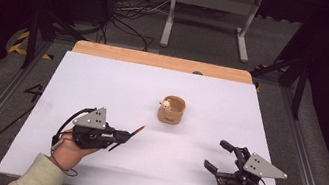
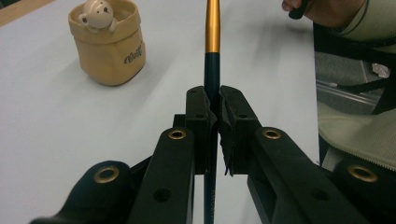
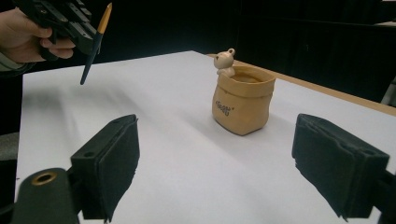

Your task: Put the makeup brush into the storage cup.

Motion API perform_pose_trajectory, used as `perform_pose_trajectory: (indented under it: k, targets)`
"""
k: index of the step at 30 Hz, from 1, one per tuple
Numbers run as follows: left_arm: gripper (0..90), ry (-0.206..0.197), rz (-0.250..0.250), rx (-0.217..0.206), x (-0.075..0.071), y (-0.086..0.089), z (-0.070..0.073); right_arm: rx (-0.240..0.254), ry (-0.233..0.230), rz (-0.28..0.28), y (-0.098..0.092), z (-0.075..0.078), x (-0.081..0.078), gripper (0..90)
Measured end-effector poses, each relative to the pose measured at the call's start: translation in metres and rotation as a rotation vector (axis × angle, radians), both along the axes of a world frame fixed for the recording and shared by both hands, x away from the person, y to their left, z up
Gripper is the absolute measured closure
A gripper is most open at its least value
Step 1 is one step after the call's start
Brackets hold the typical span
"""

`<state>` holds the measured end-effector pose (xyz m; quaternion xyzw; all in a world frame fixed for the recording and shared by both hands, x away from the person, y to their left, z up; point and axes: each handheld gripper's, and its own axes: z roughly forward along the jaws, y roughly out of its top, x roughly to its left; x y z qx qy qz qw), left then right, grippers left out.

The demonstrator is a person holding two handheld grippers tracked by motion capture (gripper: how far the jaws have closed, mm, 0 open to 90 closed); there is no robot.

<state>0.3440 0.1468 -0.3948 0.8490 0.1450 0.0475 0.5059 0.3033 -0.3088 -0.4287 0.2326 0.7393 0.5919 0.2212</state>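
White table (image 1: 102,87) under dark surround. Left gripper (image 1: 125,138) clamped on pen (image 2: 212,56) (gold end pointing ahead, past jaws). Tan bear cup (image 1: 171,110) stood beyond pen tip, apart. Right gripper (image 1: 217,156) held wide apart, nothing between pads, cup ahead.

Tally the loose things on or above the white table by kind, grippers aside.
Pens: 1, dark blue with a gold end, clamped in the left gripper
Holder pots: 1, tan with a bear figure
Total: 2
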Motion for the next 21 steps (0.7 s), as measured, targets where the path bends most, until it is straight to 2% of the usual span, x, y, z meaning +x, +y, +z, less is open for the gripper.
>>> perform_pose_trajectory:
  k: [3, 5, 6, 7, 11, 16, 21]
  targets:
    - [82.8, -0.006, 0.001, -0.038, -0.002, -0.002, -0.004, 0.000, 0.001, 0.002, 0.000, 0.000, 0.000, 15.2]
    - [82.8, -0.010, 0.000, -0.047, -0.002, -0.003, -0.005, -0.003, 0.000, 0.003, 0.001, 0.000, 0.000, 15.2]
    - [82.7, -0.010, -0.008, -0.075, -0.003, -0.005, -0.006, -0.003, 0.001, 0.003, 0.001, 0.000, 0.000, 15.2]
    - [82.8, -0.014, -0.012, -0.084, -0.003, -0.007, -0.007, -0.004, 0.002, 0.004, 0.001, 0.000, 0.000, 15.3]
    - [82.7, -0.037, -0.023, -0.094, -0.005, -0.012, -0.011, -0.001, 0.004, 0.012, 0.002, 0.000, -0.001, 17.1]
    - [82.8, -0.049, -0.042, -0.121, -0.007, -0.019, -0.018, 0.008, 0.025, 0.060, 0.009, 0.000, 0.000, 19.2]
    - [82.7, -0.073, -0.058, -0.154, -0.008, -0.022, -0.022, 0.005, 0.020, 0.107, 0.021, 0.005, -0.001, 20.3]
